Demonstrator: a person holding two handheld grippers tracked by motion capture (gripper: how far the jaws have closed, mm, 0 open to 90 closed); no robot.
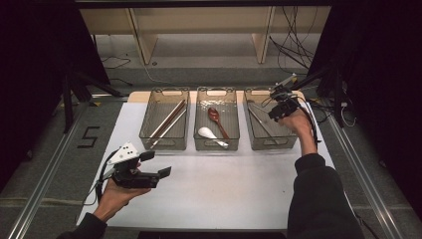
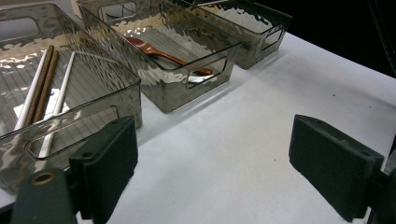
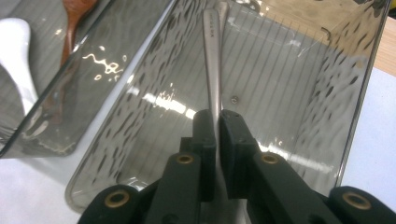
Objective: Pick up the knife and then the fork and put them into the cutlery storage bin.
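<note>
Metal handle (image 3: 214,70) sits pinched between the right gripper's (image 3: 217,122) two pads, inside the right bin (image 3: 327,116). Next to it is the middle bin (image 2: 187,84) with a brown spoon (image 2: 159,52) and a white spoon (image 1: 209,135). The left gripper (image 2: 212,163) hangs over the table (image 2: 243,154), pads wide apart, holding nothing.

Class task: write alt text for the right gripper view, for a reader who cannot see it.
The right tool is shut on the thin silver metal utensil handle, over the smoky clear plastic bin. To the left, a neighbouring clear bin holds a white ceramic spoon and a brown wooden spoon.
</note>
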